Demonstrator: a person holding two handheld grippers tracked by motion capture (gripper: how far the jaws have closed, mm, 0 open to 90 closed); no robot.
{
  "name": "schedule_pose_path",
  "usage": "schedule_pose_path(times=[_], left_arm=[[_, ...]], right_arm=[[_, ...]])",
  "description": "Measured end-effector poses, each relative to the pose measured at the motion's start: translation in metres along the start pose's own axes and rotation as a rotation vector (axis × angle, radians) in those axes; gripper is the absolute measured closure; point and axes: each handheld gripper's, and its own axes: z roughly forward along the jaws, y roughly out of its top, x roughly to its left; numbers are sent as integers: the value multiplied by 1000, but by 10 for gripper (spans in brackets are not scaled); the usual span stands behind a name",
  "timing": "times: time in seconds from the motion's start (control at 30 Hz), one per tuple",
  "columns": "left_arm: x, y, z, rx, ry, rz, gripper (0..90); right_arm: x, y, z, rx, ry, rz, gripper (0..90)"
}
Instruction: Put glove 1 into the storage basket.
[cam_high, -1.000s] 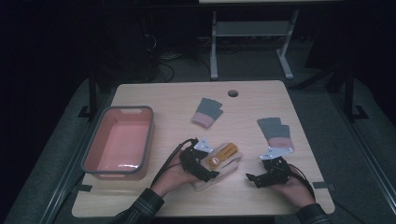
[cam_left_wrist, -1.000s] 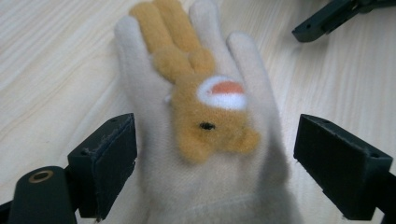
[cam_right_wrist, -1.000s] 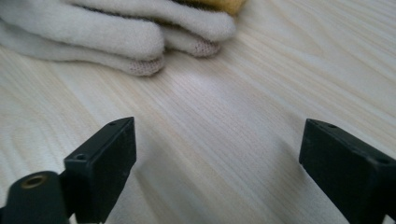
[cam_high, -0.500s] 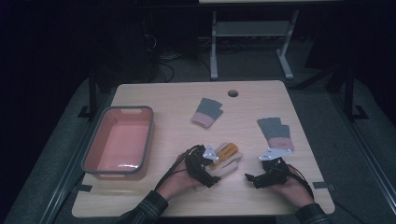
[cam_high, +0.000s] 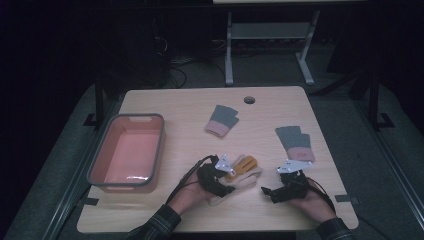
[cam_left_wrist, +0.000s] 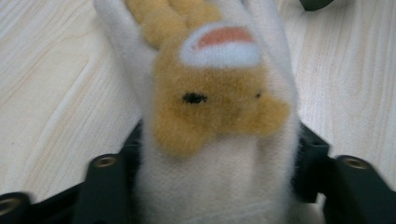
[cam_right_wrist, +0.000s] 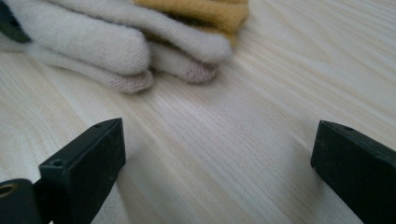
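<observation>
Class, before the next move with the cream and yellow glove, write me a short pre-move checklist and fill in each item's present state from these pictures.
1. Left gripper closed on the cream and yellow glove: ok, the jaws press its cuff from both sides.
2. Right gripper free: ok, its jaws stand wide apart over bare wood, short of the glove's fingertips.
3. Pink bin open and ready to take something: ok, nothing visible inside.
4. Two grey and pink gloves out of the grippers' way: ok, both lie flat farther back on the table.
5. Grip firm enough to lift the glove: cannot tell.
</observation>
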Motion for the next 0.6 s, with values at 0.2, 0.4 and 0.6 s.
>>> schedule_pose_path(times=[0.2,0.4,0.6], left_arm=[[-2,4,-2,29,-20,-8,585],[1,3,-5,-10,-38,-50,643],[3,4,-9,-19,-47,-51,668]], right_arm=[[0,0,0,-1,-2,0,29],[0,0,0,0,-3,0,29],[0,0,0,0,-2,0,29]])
